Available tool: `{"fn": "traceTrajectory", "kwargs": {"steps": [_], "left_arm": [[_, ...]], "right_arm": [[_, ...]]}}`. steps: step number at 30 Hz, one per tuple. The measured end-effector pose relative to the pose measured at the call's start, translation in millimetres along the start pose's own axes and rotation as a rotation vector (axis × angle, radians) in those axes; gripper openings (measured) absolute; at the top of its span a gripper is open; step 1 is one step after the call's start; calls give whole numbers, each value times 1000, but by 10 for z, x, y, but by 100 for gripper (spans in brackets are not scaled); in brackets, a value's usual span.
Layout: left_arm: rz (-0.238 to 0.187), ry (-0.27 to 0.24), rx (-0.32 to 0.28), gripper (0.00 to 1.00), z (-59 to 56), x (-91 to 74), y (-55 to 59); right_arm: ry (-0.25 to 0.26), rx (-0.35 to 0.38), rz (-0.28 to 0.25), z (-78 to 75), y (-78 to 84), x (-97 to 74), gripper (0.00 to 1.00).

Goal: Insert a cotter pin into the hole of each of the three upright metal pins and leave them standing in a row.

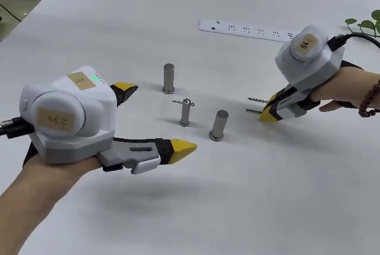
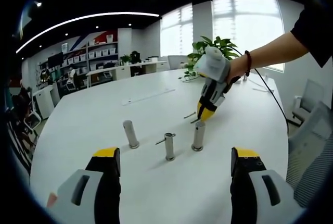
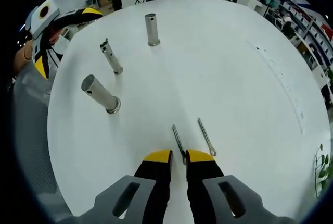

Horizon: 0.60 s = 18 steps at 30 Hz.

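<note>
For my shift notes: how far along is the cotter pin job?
Done: the middle metal pin carries a cotter pin through its hole. In hand: the right gripper is closed on a loose cotter pin on the table, with a second cotter pin beside it. Still to do: the far metal pin and near metal pin have none. The left gripper hovers open.

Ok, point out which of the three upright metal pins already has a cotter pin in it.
The middle pin: a cotter pin crosses it near the top. The far pin and the near pin have nothing through them.
</note>
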<state>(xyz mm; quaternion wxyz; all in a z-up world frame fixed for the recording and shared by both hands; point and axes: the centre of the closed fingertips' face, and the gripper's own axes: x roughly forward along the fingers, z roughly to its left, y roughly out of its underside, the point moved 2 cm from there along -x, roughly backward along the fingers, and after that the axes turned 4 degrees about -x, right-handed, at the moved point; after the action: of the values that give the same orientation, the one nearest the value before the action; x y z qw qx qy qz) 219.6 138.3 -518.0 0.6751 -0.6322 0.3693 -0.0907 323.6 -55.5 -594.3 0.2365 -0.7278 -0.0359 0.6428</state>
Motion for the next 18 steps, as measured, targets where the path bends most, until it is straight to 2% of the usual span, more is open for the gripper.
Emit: {"fn": "traceTrajectory", "kwargs": {"steps": [6, 12, 14, 18], "left_arm": [[-1, 4, -3, 86, -4, -1, -3], [3, 7, -6, 84, -6, -1, 2], [9, 10, -4, 83, -14, 5, 11], [13, 16, 0, 82, -36, 11, 18]], "right_arm": [[6, -51, 26, 24, 0, -11, 0], [26, -92, 62, 58, -7, -10, 0], [32, -126, 69, 70, -4, -16, 0], [39, -125, 72, 84, 1, -26, 0]]}}
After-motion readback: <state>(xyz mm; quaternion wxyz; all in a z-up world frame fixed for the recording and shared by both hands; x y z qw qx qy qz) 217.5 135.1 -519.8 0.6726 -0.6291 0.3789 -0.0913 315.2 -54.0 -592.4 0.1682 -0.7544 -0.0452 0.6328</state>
